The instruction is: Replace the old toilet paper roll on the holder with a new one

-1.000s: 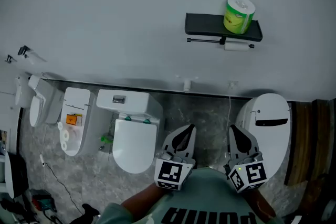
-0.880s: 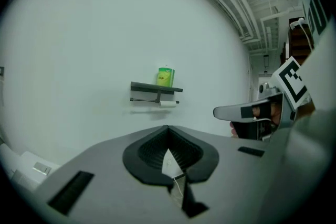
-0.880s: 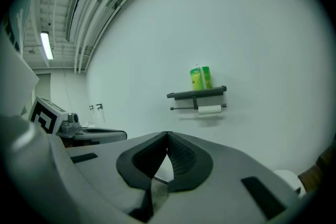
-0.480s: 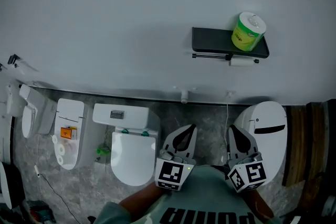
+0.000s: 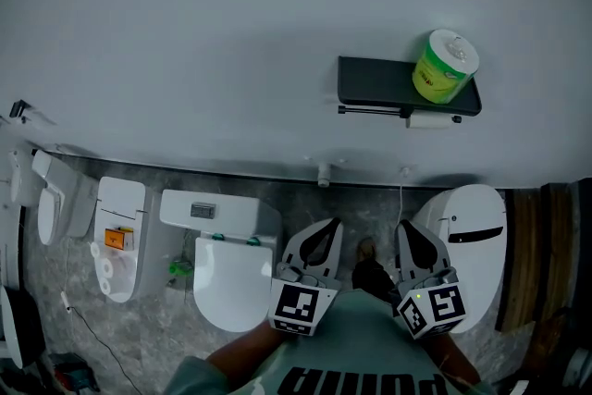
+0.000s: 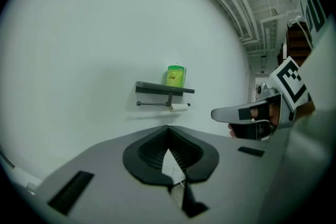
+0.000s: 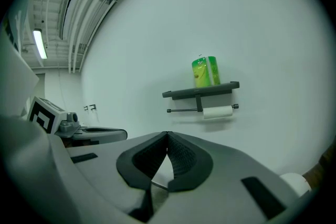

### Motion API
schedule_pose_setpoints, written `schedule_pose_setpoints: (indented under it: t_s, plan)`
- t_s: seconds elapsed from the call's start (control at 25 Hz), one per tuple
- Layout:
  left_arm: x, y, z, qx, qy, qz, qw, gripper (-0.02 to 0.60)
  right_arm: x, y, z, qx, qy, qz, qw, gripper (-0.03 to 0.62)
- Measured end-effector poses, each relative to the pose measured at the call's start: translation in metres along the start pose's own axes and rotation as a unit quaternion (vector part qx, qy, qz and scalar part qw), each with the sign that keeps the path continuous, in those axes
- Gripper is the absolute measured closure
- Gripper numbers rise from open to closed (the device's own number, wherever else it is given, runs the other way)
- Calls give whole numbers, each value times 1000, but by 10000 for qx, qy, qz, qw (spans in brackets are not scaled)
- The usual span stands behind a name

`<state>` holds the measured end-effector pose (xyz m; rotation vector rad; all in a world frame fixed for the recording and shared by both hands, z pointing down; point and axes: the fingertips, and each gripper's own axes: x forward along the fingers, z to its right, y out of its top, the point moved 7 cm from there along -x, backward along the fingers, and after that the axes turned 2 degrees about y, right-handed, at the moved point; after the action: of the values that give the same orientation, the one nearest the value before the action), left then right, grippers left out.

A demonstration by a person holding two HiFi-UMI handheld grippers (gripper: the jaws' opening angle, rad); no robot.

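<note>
Since a second ago: shelf (image 5: 407, 86) lower and farther right in head view; shoe (image 5: 372, 273) now shows between left gripper (image 5: 324, 231) and right gripper (image 5: 407, 234). Both claws pressed together, empty, well apart from shelf. Green-wrapped new roll (image 5: 446, 66) on shelf's right end; old roll (image 5: 427, 119) on bar under same end. Only head view shows toilet (image 5: 227, 264) on floor; only gripper views show ceiling (image 6: 262, 13).

A white toilet (image 5: 227, 273) with its lid down stood against the pale wall (image 5: 185, 32) on a grey marbled floor (image 5: 356, 199). A second toilet (image 5: 474, 231) stood to its right, next to a wooden panel (image 5: 536, 245). To the left was a narrow white unit (image 5: 125, 203) with an orange label (image 5: 116, 238). A tube light (image 7: 38, 43) glowed on the ceiling.
</note>
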<state>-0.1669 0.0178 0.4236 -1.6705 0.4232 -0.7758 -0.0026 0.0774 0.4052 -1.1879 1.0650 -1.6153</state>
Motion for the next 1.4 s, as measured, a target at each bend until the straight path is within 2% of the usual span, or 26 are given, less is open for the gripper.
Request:
schedule_pose_setpoints:
  t_s: [0.32,0.48,0.64,1.0,1.4]
  plan:
    - [43,16,-1,45,301,-56,9995,578,35,14,43,103,295,2,9995,585]
    - [68,21,1,78,489,92,9987,578,51,20,69,189,400,12,9990,585]
    - [92,29,6,68,575,-87,9983,578,64,29,96,245,512,50,9984,585]
    - [140,40,31,210,777,-118,9967,578,82,33,154,544,736,-27,9958,585]
    - [166,40,36,226,742,-263,9966,578,99,29,182,1082,854,-128,9904,585]
